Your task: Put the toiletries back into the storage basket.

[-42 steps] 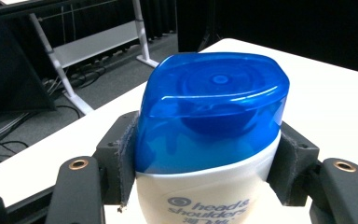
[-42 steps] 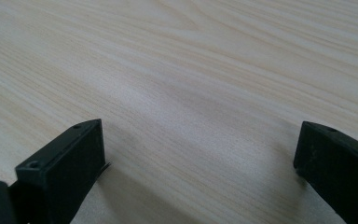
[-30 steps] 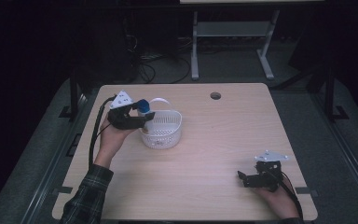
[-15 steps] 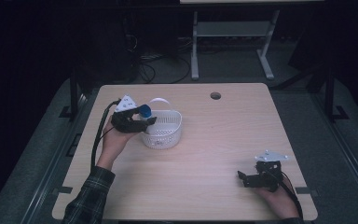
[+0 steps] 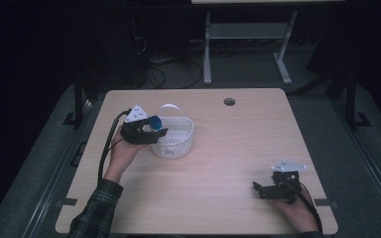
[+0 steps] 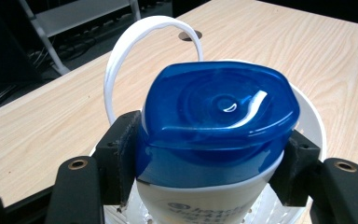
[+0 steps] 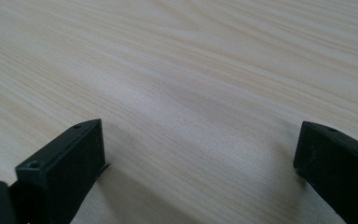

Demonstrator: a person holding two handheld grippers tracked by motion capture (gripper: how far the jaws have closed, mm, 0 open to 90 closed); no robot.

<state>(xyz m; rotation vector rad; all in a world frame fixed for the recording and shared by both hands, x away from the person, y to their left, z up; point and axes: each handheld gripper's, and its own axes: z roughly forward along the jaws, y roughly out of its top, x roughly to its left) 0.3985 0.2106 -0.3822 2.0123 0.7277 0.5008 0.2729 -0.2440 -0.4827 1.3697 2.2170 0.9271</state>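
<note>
Bottle (image 6: 214,135) with blue cap: clamped between pads of left gripper (image 5: 144,130), over rim of white basket (image 5: 178,144) | right gripper (image 5: 273,188): jaws wide apart, nothing between, near table (image 5: 238,148) front right corner

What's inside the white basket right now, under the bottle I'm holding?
The blue-capped bottle, gripped by the left tongs, hangs over the white basket. A strip of perforated basket floor shows beside it; the bottle covers the rest.
</note>
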